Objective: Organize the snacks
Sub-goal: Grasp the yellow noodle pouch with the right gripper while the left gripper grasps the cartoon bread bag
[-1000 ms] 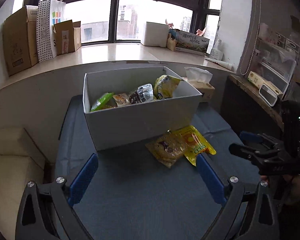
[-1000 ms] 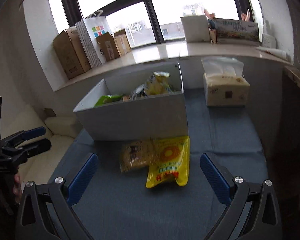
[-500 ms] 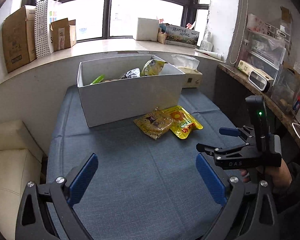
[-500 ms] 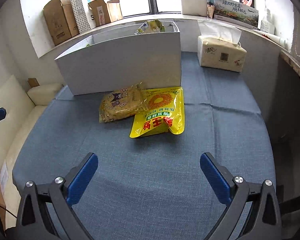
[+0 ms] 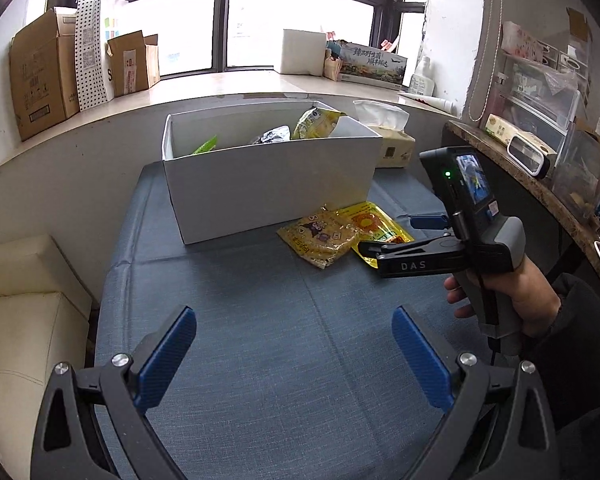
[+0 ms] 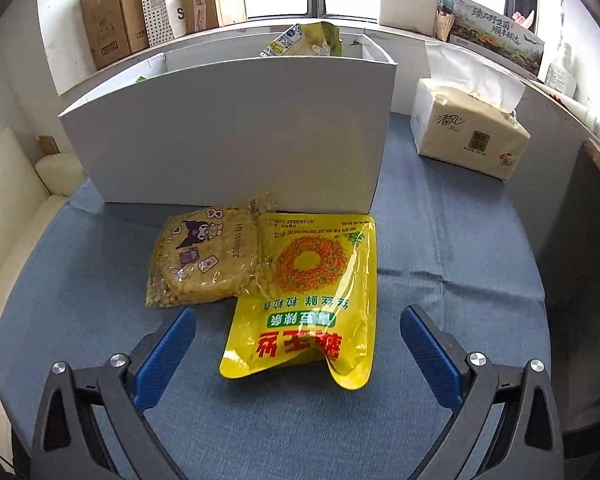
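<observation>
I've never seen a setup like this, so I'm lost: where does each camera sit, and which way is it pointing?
Left wrist view: rides the left tongs, set back over the blue cloth, facing the white box; both its blue fingers show, plus the person's hand holding the right tongs.
Right wrist view: rides the right tongs, low and close, open around the yellow snack bag; only its own fingers show.
Shared: box, both snack bags, tissue pack.
</observation>
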Tool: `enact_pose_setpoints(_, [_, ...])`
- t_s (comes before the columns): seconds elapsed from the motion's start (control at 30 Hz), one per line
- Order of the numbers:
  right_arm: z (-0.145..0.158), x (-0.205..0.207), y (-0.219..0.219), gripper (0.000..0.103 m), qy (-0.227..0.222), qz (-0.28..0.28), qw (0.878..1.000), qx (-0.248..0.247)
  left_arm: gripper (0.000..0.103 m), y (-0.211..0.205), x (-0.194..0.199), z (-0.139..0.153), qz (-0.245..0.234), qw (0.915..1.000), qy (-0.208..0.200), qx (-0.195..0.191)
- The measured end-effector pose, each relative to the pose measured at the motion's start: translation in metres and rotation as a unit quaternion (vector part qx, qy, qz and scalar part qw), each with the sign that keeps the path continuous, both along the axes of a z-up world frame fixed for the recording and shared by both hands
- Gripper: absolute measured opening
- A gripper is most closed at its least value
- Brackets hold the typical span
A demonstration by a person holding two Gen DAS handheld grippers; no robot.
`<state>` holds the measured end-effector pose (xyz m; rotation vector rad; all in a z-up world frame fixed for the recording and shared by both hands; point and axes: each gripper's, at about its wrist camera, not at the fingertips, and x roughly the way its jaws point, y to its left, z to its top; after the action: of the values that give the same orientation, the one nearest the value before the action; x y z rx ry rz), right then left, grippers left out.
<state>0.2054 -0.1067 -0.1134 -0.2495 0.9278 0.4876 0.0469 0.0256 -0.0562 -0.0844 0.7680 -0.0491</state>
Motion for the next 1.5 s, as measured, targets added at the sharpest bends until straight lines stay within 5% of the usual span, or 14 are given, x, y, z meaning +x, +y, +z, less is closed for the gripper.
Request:
enact_pose_setpoints(0.63, [-0.024, 0.018, 0.017, 0.102, 0.018, 0.036, 0.999, -0.025, 0.100, 0.003, 0.000, -0.008, 0.002, 0.9998, 0.011, -0.014])
enact_pose_setpoints(0.87, [-0.012, 0.005, -0.013, 0.065, 0.028, 0.044, 0.999, 0.005, 0.100, 0.000, 0.005, -0.013, -0.003, 0.9997, 0.020, -0.016])
enact_pose_setpoints(0.93, [-0.009, 0.003, -0.026, 0.044, 0.042, 0.040, 0.998, 0.024, 0.100, -0.002, 0.008, -0.015, -0.005, 0.9996, 0.024, -0.012])
enact_pose_setpoints(1.27, [0.018, -0.034, -0.058, 0.036, 0.018, 0.038, 0.997, 0.058, 0.100, -0.014, 0.031, -0.021, -0.029, 0.9988, 0.037, -0.012])
enact_pose_setpoints(1.5, [0.054, -0.052, -0.087, 0.036, -0.017, 0.016, 0.996, 0.087, 0.100, -0.031, 0.088, -0.041, -0.053, 0.9961, 0.069, 0.016])
